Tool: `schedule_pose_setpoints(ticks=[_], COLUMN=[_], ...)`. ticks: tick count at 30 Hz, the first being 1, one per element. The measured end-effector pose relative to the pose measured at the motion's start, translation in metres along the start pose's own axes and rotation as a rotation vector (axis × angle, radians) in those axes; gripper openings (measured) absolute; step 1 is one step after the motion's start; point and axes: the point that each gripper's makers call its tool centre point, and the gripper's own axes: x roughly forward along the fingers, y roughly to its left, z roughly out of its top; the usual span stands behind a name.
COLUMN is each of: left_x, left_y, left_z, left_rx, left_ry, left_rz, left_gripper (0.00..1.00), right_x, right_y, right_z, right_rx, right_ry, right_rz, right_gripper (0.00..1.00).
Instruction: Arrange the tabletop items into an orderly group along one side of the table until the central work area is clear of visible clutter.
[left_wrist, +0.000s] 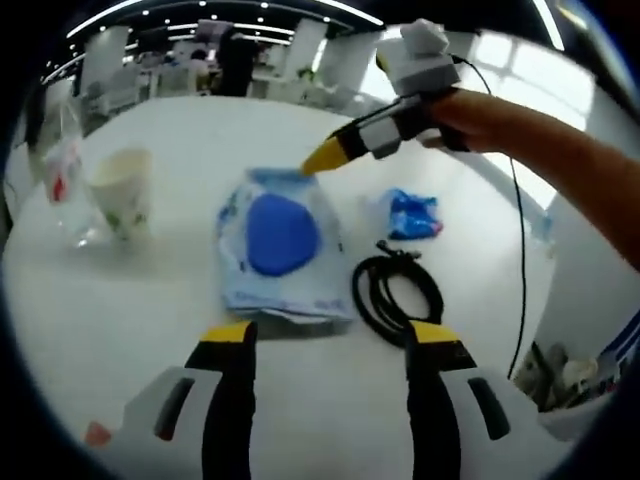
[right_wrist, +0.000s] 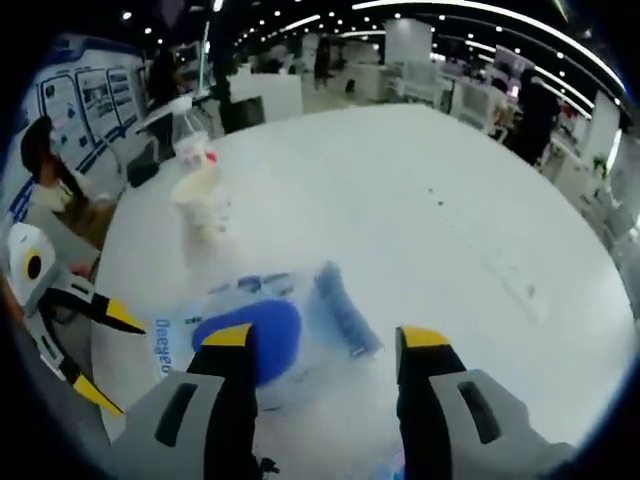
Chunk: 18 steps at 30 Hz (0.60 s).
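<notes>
- white round table (left_wrist: 120, 300)
- on it: paper cup (left_wrist: 123, 190), plastic bottle (left_wrist: 62, 170), blue-white packet (left_wrist: 280, 250), small blue wrapper (left_wrist: 412, 214), coiled black cable (left_wrist: 397, 293)

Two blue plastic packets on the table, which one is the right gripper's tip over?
The large flat packet with the dark blue oval, in the left gripper view; the small crumpled blue packet lies apart, beside the black cable coil.

Left gripper (left_wrist: 329, 345): grey body, black jaws (yellow tips). Right gripper (left_wrist: 322, 158) trails black cable.

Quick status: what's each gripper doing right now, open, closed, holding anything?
Left gripper: jaws open, holding nothing.
Right gripper: jaws open, holding nothing, hovering above the blue-and-white packet.
</notes>
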Motion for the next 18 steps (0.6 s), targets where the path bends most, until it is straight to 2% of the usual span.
schedule_pose_setpoints(ticks=[8,14,18], left_x=[0.01,0.019,0.022], left_y=[0.009,0.015,0.019], left_z=[0.001,0.001,0.001], left_rx=[-0.034,-0.048,-0.058], left_ry=[-0.003,0.001,0.006], left_rz=[0.025,0.043,0.05], left_gripper=[0.51,0.49,0.46], right_x=[0.026,0.044,0.045], right_y=[-0.004,-0.007,-0.007], right_z=[-0.002,-0.005,-0.009], right_rx=[-0.037,-0.069,-0.075], right_ry=[0.031,0.064,0.085], right_rz=[0.063,0.11,0.118], right_gripper=[0.48,0.34,0.29])
